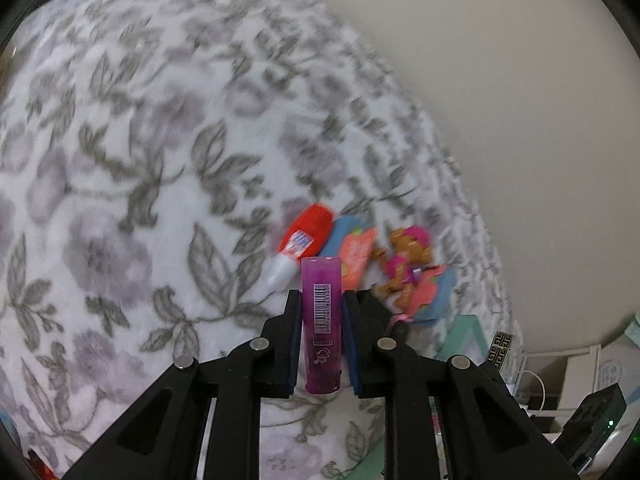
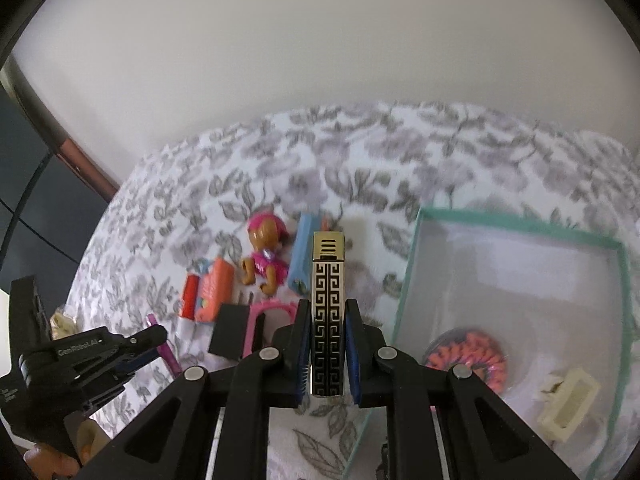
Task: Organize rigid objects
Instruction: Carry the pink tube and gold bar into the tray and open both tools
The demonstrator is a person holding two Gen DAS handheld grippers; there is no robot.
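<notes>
Left gripper (image 1: 320,312): clamped on purple lighter (image 1: 322,320), pinched lengthwise, clear of the floral bedspread (image 1: 120,200).
Right gripper (image 2: 328,344): closed on gold-and-black patterned lighter (image 2: 328,320), held near the box's corner.
Teal-rimmed box (image 2: 416,264): already housing a hair clip (image 2: 568,404); likely destination.
Still loose: toy puppy (image 2: 266,256), red glue bottle (image 1: 304,236), on the bedspread.

purple lighter (image 1: 321,320) and gold key-patterned lighter (image 2: 328,320), each clamped lengthwise.

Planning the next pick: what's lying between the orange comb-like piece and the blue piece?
The toy puppy in pink, on the floral blanket, shown in the right wrist view.
</notes>
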